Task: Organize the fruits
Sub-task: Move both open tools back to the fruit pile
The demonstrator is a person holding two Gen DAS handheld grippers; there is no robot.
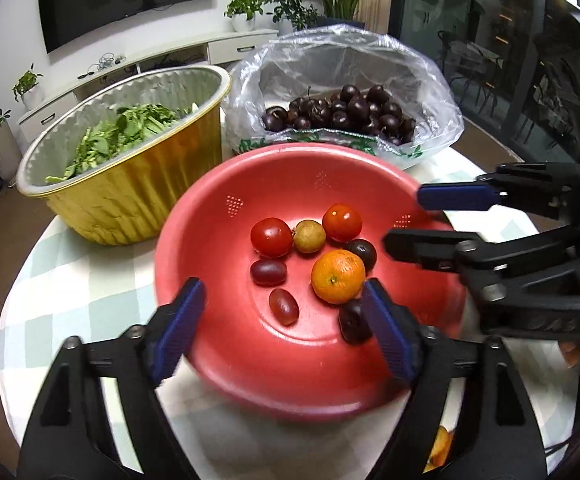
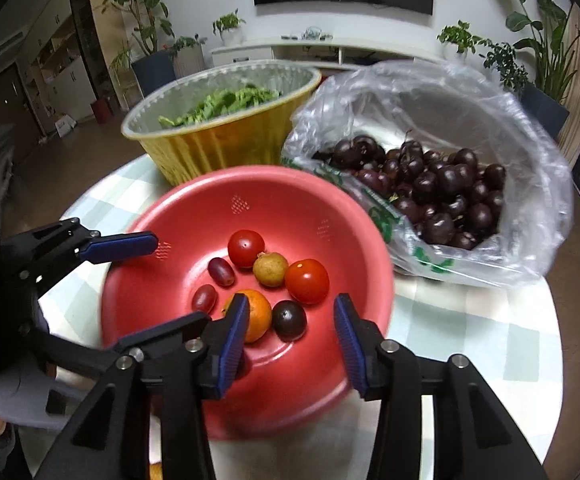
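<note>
A: Nearest first. What are the two tools doing around the red bowl?

B: The left gripper hangs over the bowl's near rim with its blue pads spread wide and nothing between them. The right gripper sits over the near rim too, its jaws parted less widely and also empty.

A: Is either one touching any fruit?

B: No pad presses on anything. The orange shows just behind the right gripper's left pad, and a dark cherry lies partly hidden by the left gripper's right pad.

A: And inside the bowl?

B: Two red tomatoes, a small yellowish-brown fruit between them, two reddish grapes, the orange and a second dark cherry, all loosely gathered on the bowl's floor.

A: What's beyond the bowl?

B: Behind its far rim to one side stands a gold foil tub of green leaves. Beside that, a clear plastic bag lies open, full of dark cherries. All stand on a pale checked tablecloth.
</note>
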